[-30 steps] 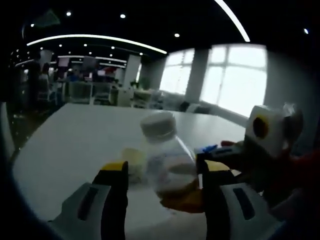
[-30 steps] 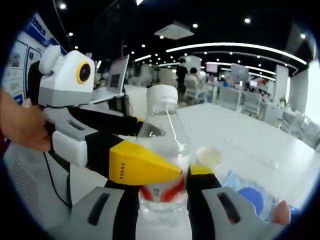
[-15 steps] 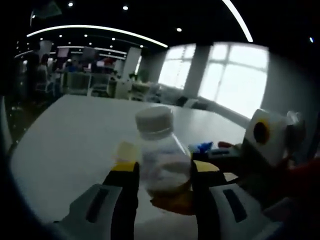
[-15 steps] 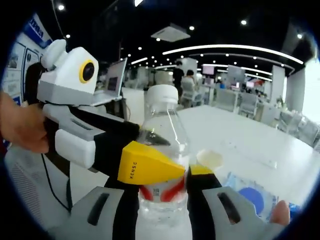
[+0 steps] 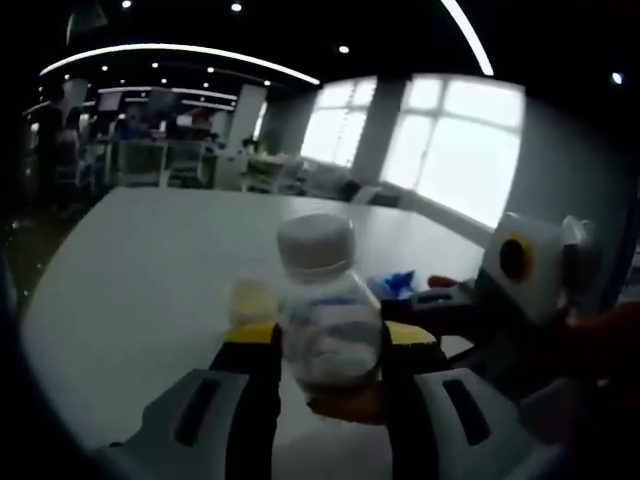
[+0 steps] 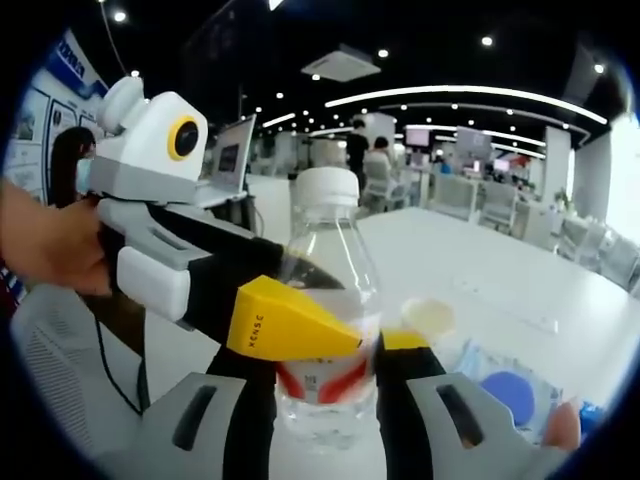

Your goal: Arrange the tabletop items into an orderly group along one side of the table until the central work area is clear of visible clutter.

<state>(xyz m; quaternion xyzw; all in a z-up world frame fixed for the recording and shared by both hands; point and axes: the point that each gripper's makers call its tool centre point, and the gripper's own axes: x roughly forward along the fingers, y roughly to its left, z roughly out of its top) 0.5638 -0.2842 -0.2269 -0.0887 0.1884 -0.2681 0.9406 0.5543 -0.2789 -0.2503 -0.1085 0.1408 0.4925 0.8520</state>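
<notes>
A clear plastic water bottle with a white screw cap and a red-and-white label (image 6: pixel 325 320) is held upright above the white tabletop (image 5: pixel 150 270), gripped at once by both tools: the right gripper (image 6: pixel 325 375) is closed against its lower body, and the left gripper (image 5: pixel 328 345) is closed on the same bottle, its yellow-tipped jaw seen lying across the label in the right gripper view. With two grips on one thin-walled bottle, a slip or a crushed wall could be caused if the hands pull in different directions, and a drop onto the small pale round cap-like object (image 6: pixel 428 317) or the blue-printed clear packet (image 6: pixel 505 385) just beside it could be caused by an uncoordinated release. Compared with one second ago, the left gripper's jaws have been drawn in from well apart to touching the bottle's sides, while the right gripper's hold has been kept unchanged
</notes>
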